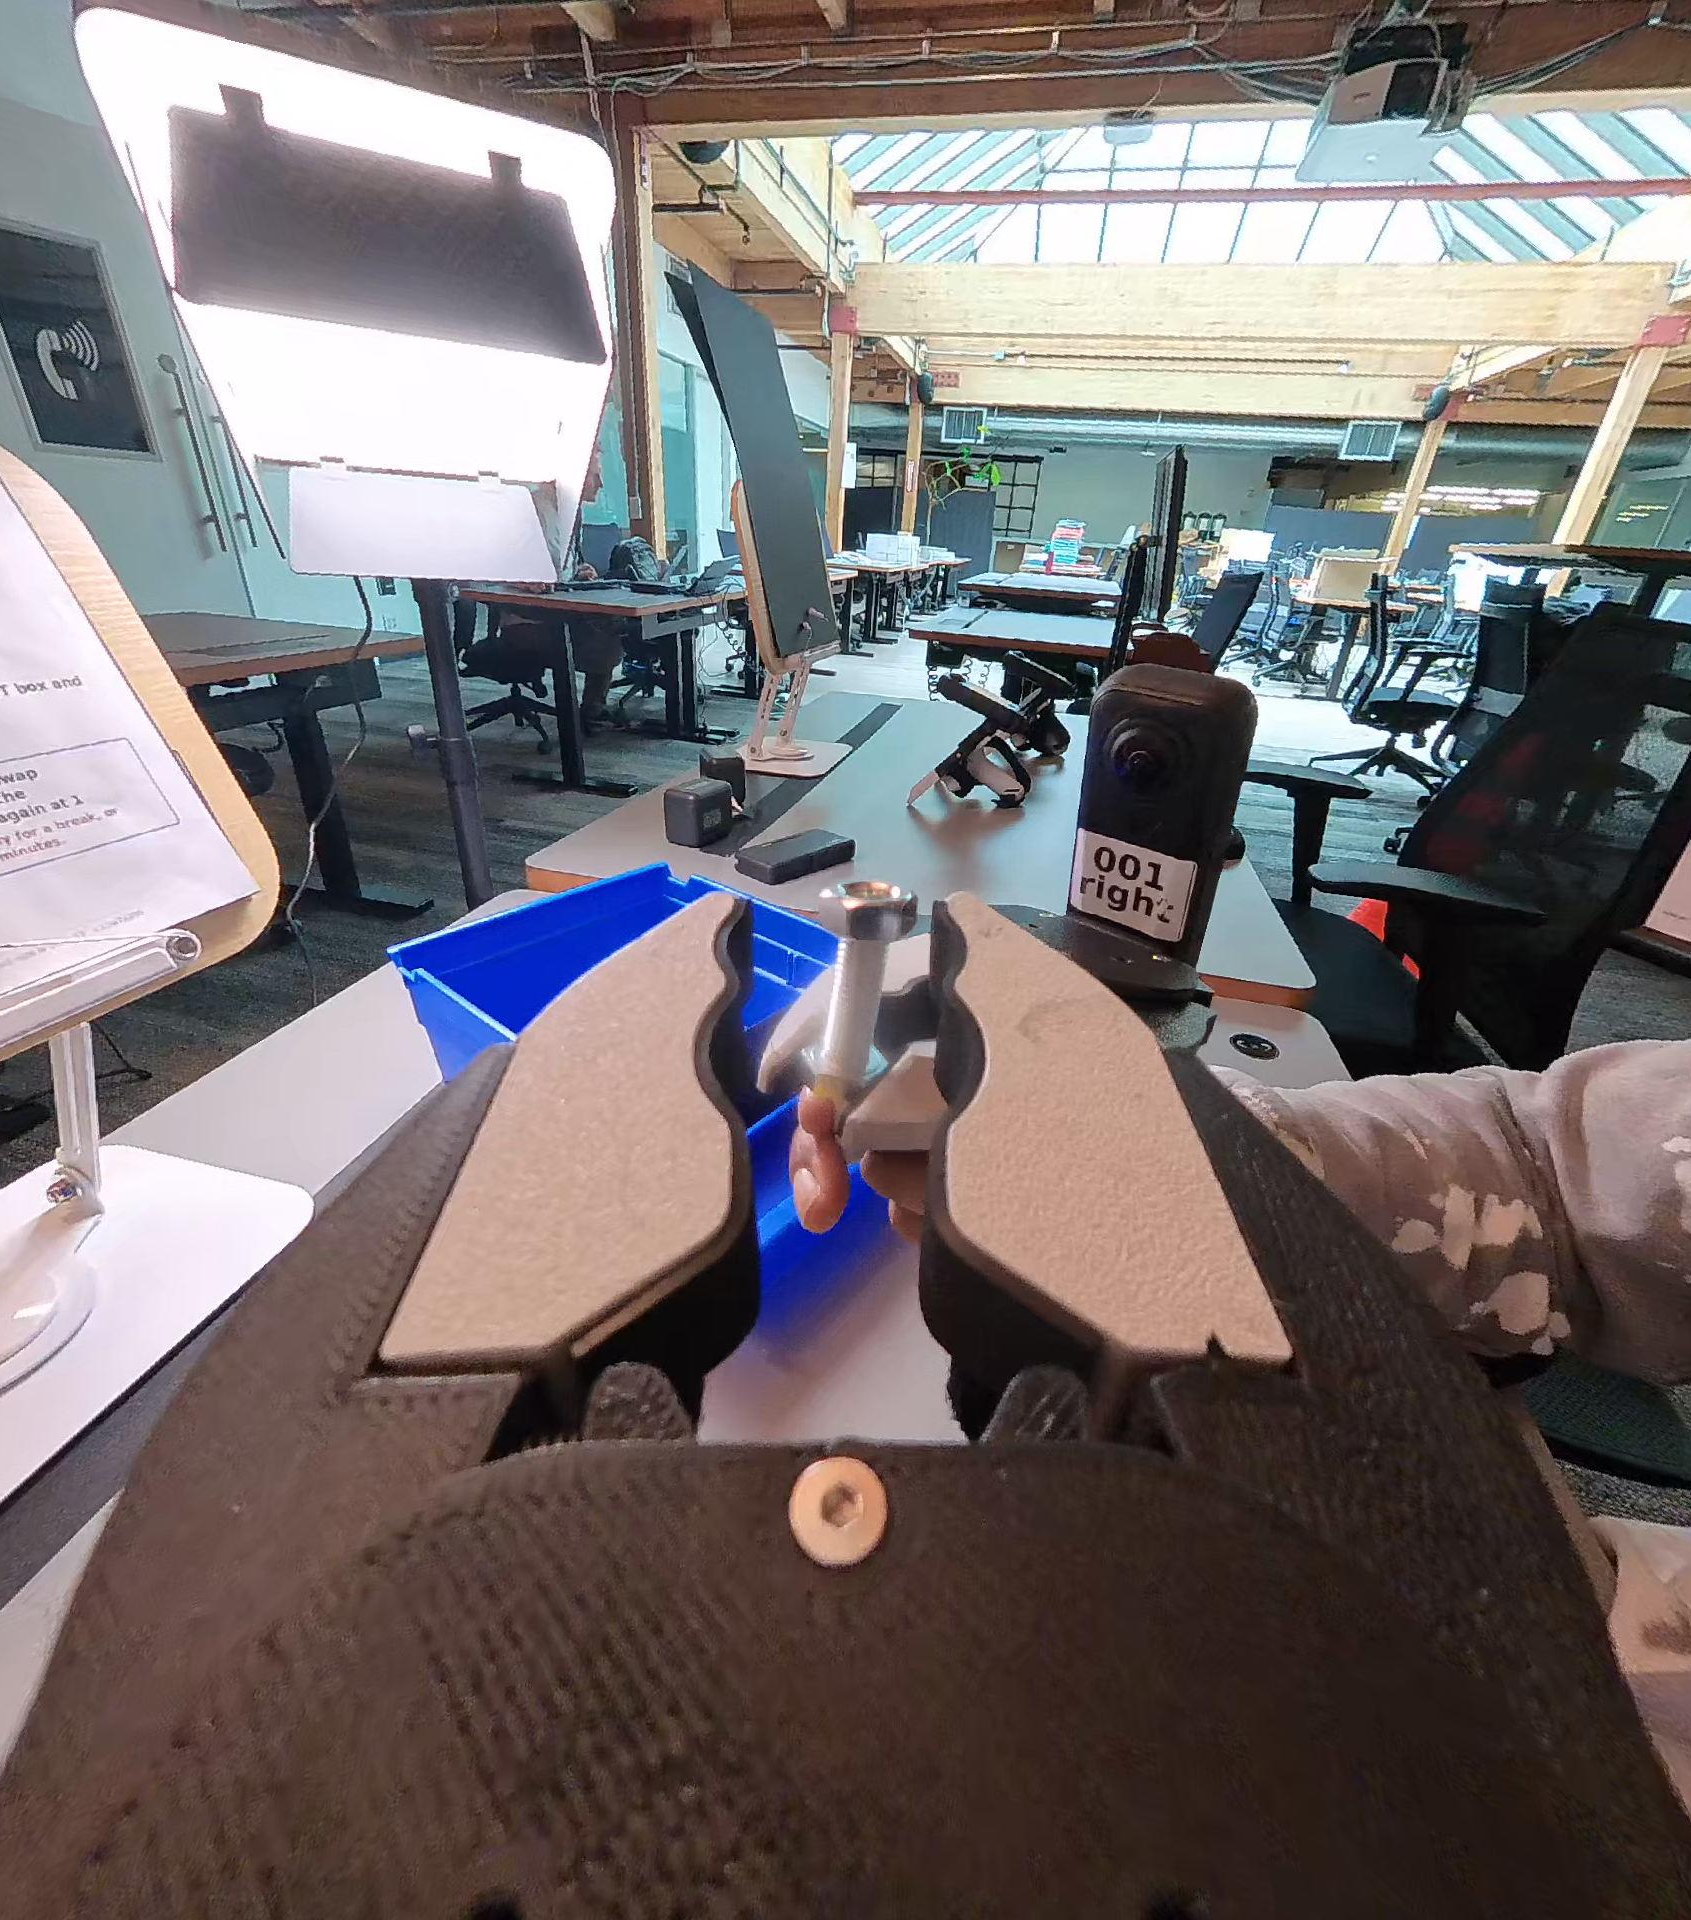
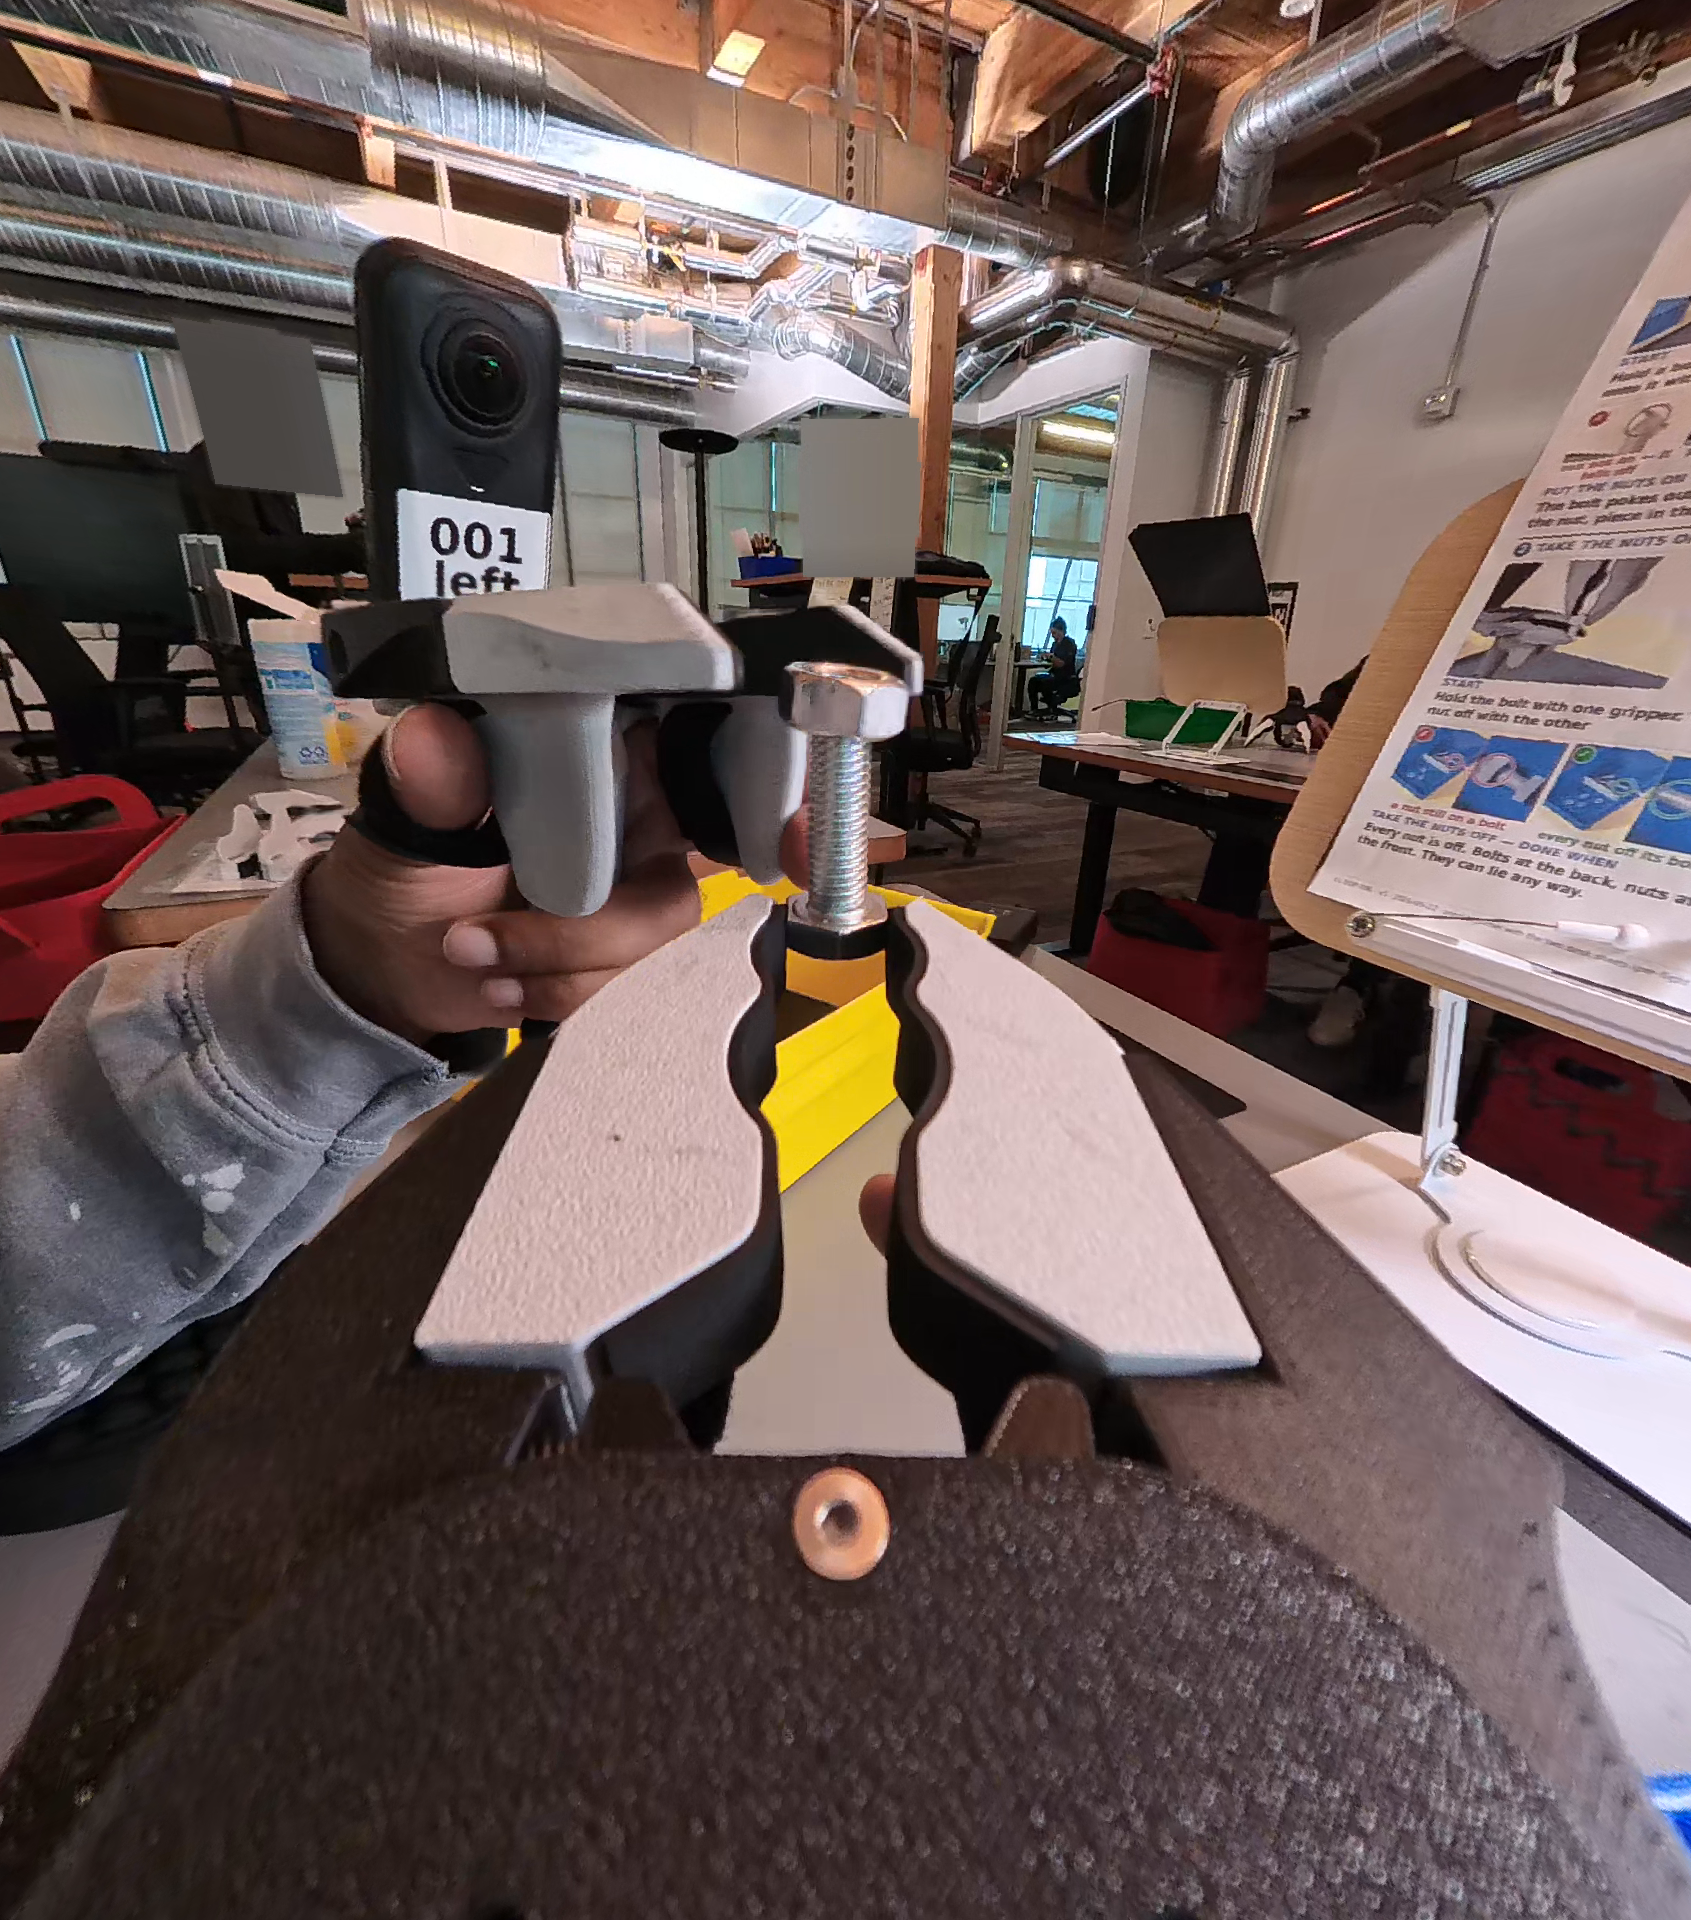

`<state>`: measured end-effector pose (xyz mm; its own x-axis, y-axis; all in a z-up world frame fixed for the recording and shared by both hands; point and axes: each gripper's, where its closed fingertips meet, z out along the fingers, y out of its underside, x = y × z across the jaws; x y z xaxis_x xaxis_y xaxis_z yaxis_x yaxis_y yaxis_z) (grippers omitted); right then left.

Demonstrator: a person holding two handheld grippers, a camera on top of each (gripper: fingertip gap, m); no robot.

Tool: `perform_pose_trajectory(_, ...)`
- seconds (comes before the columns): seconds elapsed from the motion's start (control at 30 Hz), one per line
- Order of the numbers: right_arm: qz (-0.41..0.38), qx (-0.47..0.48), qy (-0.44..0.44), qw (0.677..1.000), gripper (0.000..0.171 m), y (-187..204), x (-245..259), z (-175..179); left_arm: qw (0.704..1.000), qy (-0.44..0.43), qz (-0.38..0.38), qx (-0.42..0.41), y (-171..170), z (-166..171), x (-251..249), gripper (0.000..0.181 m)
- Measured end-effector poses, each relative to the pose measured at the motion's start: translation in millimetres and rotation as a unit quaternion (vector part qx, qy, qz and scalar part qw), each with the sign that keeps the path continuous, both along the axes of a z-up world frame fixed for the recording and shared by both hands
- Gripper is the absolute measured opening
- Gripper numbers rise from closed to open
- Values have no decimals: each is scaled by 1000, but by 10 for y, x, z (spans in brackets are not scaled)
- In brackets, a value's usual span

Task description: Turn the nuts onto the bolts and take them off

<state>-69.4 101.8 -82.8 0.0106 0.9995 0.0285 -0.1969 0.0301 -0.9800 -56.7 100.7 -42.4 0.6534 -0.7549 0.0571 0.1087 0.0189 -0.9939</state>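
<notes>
A silver hex-head bolt (image 2: 843, 790) stands upright, head at the top. My right gripper (image 2: 838, 925) is shut on the nut (image 2: 836, 916) at the bolt's lower end, above a yellow bin (image 2: 836, 1049). In the left wrist view the bolt (image 1: 851, 987) rises between the right gripper's fingers (image 1: 898, 1117), its head level with my left fingertips. My left gripper (image 1: 841, 920) is open, with gaps on both sides of the bolt head. It holds nothing. In the right wrist view the left gripper's fingers (image 2: 555, 790) stand just left of the bolt.
A blue bin (image 1: 550, 956) sits on the white table (image 1: 280, 1081) under the left gripper. Instruction sheets on stands are at the left (image 1: 41, 727) and at the right (image 2: 1599, 675). A bright light panel (image 1: 384, 343) stands behind, with office desks and chairs beyond. The gap from one gripper's tips to the other's is roughly 4 cm.
</notes>
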Motion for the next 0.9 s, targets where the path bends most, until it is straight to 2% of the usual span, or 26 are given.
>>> perform_pose_trajectory(0.43,25,18,33,999,18,-105,54,101,1000,-16,-4,-4,16,-4,-93,27)
perform_pose_trajectory(0.6,10,39,11,999,18,-70,29,45,997,-39,-64,-12,-54,-14,-5,34)
perform_pose_trajectory(0.73,13,49,-1,999,18,-45,38,2,989,-115,-81,-47,84,-126,-237,31)
perform_pose_trajectory(0.9,13,42,-22,999,18,0,-2,-90,991,-111,-51,-53,203,-235,-311,31)
